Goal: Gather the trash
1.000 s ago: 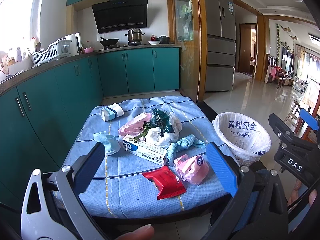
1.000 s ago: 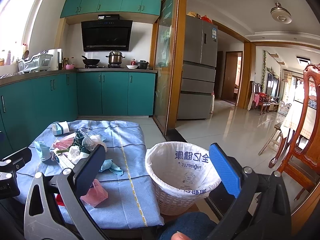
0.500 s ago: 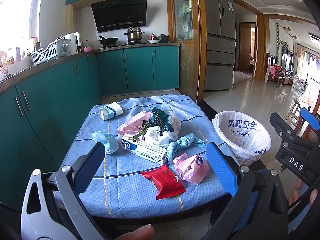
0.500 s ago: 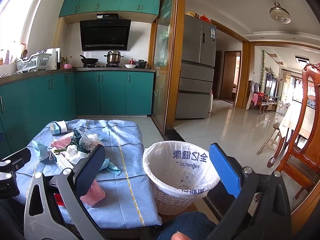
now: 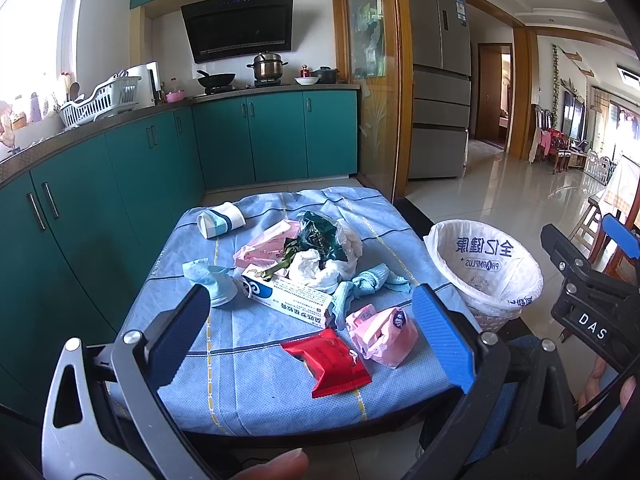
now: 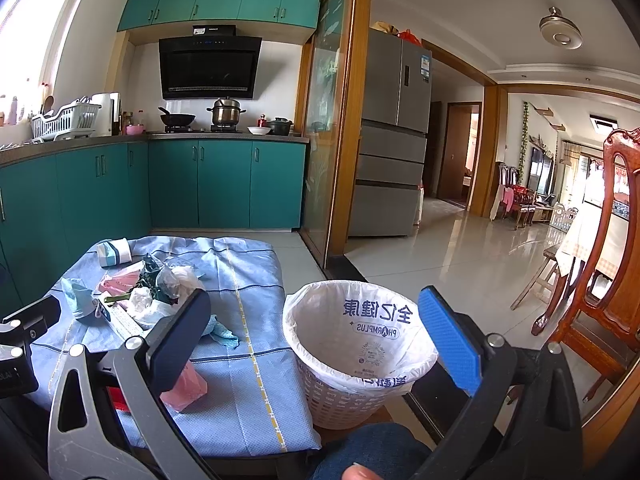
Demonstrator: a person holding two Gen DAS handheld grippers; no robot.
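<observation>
A blue-clothed table (image 5: 248, 360) holds a trash pile: a red wrapper (image 5: 326, 362), a pink bag (image 5: 382, 330), a white and blue box (image 5: 288, 294), crumpled white tissue (image 5: 312, 270), a dark green bag (image 5: 318, 236), a blue cloth (image 5: 368, 284), a crushed blue cup (image 5: 210, 278) and a lying paper cup (image 5: 220, 220). A white-lined bin (image 5: 484, 268) stands right of the table; it also shows in the right wrist view (image 6: 360, 340). My left gripper (image 5: 308, 340) is open and empty before the table's near edge. My right gripper (image 6: 316, 340) is open and empty above the bin's near side.
Teal kitchen cabinets (image 5: 100, 200) run along the left and back. A glass partition (image 5: 376, 80) and a fridge (image 5: 440, 80) stand behind the table. A wooden chair (image 6: 600, 280) is at the right. Tiled floor (image 6: 460, 248) opens toward the living room.
Both views have shifted slightly; the table and bin sit a little nearer. Both grippers stay open and empty.
</observation>
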